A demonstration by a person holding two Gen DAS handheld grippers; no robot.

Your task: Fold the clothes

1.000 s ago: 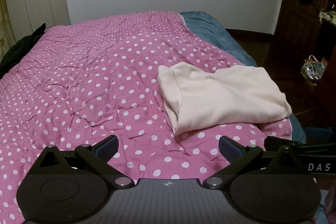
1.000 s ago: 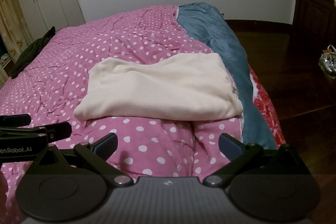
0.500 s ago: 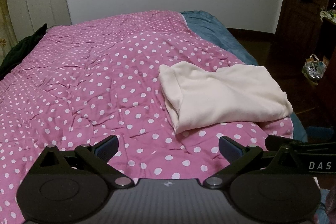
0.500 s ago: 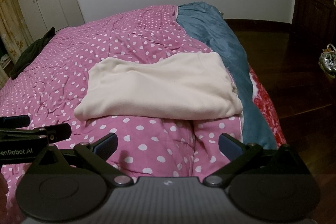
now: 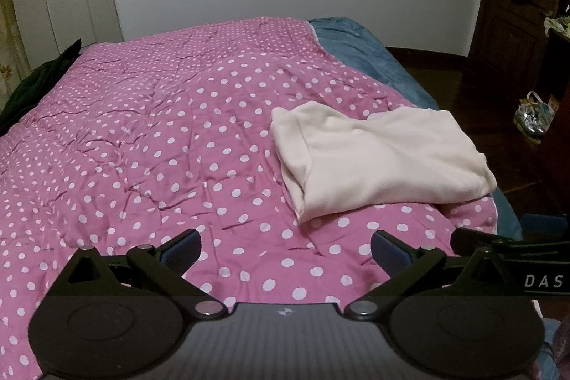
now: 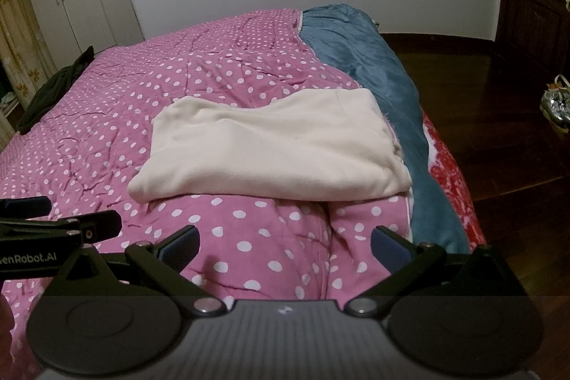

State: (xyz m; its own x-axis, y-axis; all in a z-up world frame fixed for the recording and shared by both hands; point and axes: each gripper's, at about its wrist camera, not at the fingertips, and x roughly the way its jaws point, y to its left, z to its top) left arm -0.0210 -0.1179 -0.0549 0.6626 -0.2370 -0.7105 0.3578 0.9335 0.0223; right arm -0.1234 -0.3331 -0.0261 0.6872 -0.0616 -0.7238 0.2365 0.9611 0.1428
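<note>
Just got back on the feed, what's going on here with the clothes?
A person holds a hand-held gripper in each hand over a bed with a pink polka-dot quilt. A cream garment lies folded near the quilt's right edge, next to a teal blanket. The left hand-held gripper and right hand-held gripper are both open, short of the garment, holding nothing. A dark garment lies at the bed's far left edge.
</note>
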